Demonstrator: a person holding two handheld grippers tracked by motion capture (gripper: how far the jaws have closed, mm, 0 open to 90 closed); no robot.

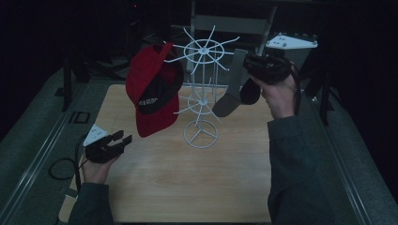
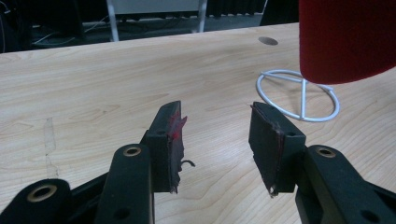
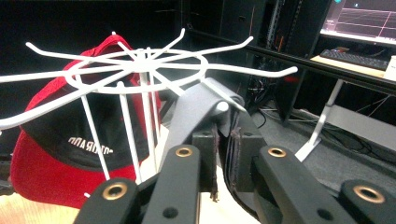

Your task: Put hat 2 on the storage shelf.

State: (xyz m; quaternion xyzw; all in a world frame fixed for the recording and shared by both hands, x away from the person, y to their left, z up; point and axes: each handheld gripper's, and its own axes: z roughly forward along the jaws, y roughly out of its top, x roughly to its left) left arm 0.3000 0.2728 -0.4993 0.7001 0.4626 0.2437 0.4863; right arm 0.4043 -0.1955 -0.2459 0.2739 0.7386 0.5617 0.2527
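Observation:
A white wire rack point(image 1: 202, 49) with spoked tiers stands on the wooden table point(image 1: 187, 183). On its left side hangs a red cap point(image 1: 150, 93) with a black underside. My right gripper point(image 1: 251, 65) is raised at the rack's upper right, shut on a grey cap point(image 1: 230, 93) that droops beside the spokes. In the right gripper view the grey cap point(image 3: 196, 112) lies against a hook tip of the top tier of the rack point(image 3: 140, 65). My left gripper point(image 1: 121, 138) rests low at the table's left, open with nothing between its fingers point(image 2: 168, 140), short of the rack's ring base point(image 2: 299, 95).
A black cable point(image 1: 61, 168) loops on the floor left of the table. Dark metal frames stand behind the table. A round hole point(image 2: 267, 41) marks the tabletop beyond the base. A monitor point(image 3: 364, 16) and a keyboard point(image 3: 355, 58) sit on a far desk.

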